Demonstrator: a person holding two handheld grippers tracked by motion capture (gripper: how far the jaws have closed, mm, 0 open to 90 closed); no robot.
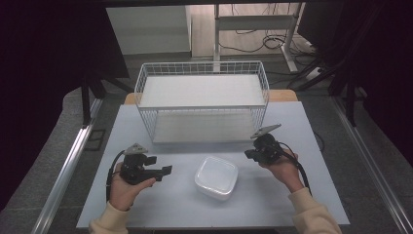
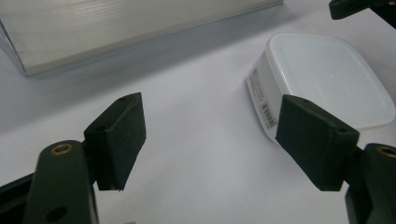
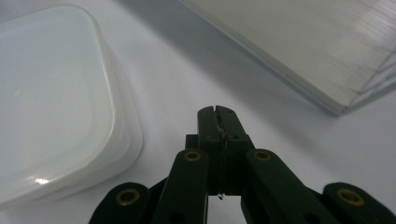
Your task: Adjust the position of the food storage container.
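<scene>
A white lidded plastic container [image 1: 216, 177] sits on the table [image 1: 180, 204] near its front middle. Its side carries a barcode label [image 2: 261, 100]. My left gripper [image 1: 164, 170] is held to the left of the container, jaws open wide and pointing toward it, nothing between them [image 2: 210, 140]. My right gripper [image 1: 249, 153] hovers just right of and beyond the container, jaws pressed together with nothing in them [image 3: 216, 114]. The container [image 3: 51, 98] lies to the left of its jaws in the right gripper view.
A white wire basket [image 1: 202, 100] with two flat shelves stands at the back middle of the table. Its lower shelf edge [image 2: 116, 32] runs close behind both grippers. Table legs and cables lie on the floor beyond.
</scene>
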